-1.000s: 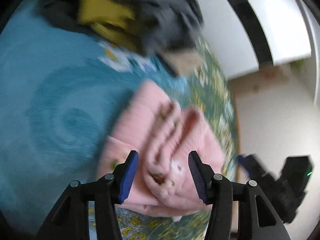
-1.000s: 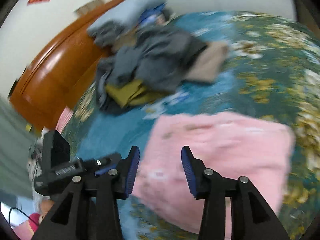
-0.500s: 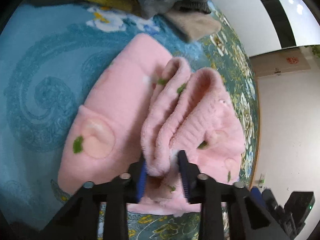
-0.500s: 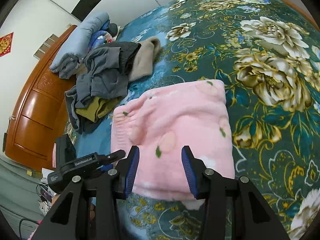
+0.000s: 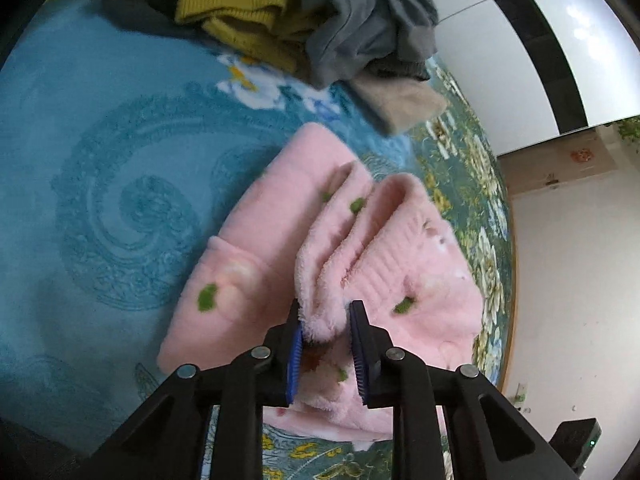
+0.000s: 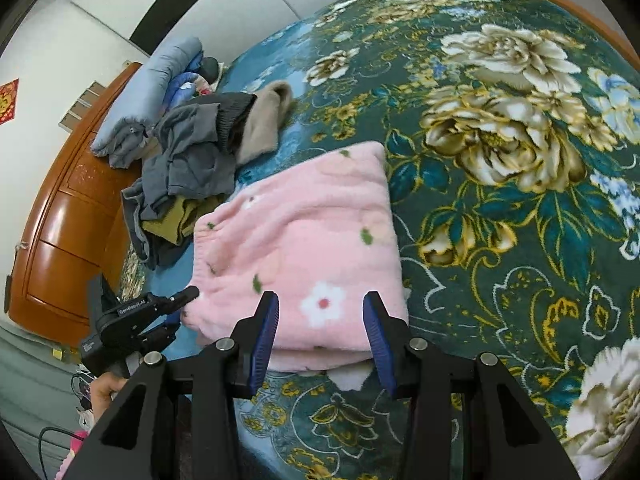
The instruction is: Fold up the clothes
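A fluffy pink garment (image 5: 256, 248) with green spots lies folded on the bed. My left gripper (image 5: 326, 320) is shut on a bunched fold of its near edge, which rises in ridges between the blue pads. From the right wrist view the same pink garment (image 6: 304, 240) is a flat rectangle with a white flower. My right gripper (image 6: 320, 320) stands open just above its near edge, nothing between the fingers. The left gripper (image 6: 188, 294) appears there at the garment's left corner.
A heap of grey, mustard and beige clothes (image 5: 320, 28) lies beyond the pink garment; the same clothes heap (image 6: 192, 176) shows in the right view. Floral blanket (image 6: 500, 160) spreads right. Rolled blue bedding (image 6: 148, 96) and a wooden headboard (image 6: 60, 232) stand far left.
My left gripper came down and shut on the pink garment's near fold, then lifted it a little. My right gripper moved in over the garment's near edge, staying open.
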The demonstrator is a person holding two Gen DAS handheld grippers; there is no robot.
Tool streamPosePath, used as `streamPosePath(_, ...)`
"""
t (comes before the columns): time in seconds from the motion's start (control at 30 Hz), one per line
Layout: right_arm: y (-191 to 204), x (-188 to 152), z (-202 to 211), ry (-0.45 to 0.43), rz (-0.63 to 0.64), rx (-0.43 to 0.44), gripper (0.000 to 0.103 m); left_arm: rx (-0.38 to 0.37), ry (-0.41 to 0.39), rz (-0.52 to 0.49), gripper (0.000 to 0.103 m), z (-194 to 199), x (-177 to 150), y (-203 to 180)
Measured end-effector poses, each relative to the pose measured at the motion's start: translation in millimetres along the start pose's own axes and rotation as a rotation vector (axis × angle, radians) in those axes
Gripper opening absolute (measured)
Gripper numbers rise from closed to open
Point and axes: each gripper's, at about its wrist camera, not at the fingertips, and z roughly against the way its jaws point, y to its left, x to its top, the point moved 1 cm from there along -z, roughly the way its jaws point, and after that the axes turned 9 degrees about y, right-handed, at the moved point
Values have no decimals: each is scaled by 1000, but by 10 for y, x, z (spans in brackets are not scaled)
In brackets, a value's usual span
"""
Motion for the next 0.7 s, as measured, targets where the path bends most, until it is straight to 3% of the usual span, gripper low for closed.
streamPosePath(0.07, 4, 17, -67, 15, 5, 7, 45, 12, -9, -17, 29, -17, 15, -18)
streamPosePath(0.13, 24, 45, -146, 35, 21, 8, 45, 48, -34, -54, 43, 8, 12, -63)
streamPosePath(0.2, 50, 64, -223, 52, 34, 11, 45, 137, -74, -95, 60, 39, 0, -108)
streamPosePath(0.27, 62, 82, -289, 66, 38, 17, 45, 163, -72, -102, 61, 15, 9, -95)
streamPosePath(0.37, 57, 106, -391, 90, 30, 20, 45, 108, -4, -65, 62, -96, 58, 7)
streamPosePath(0.57, 71, 123, -484, 114, 23, 20, 45, -112, 95, 69, 62, -184, 105, 227)
streamPosePath(0.7, 138, 142, -437, 94, 42, 24, 45, -171, 119, 43, 60, -178, 77, 176)
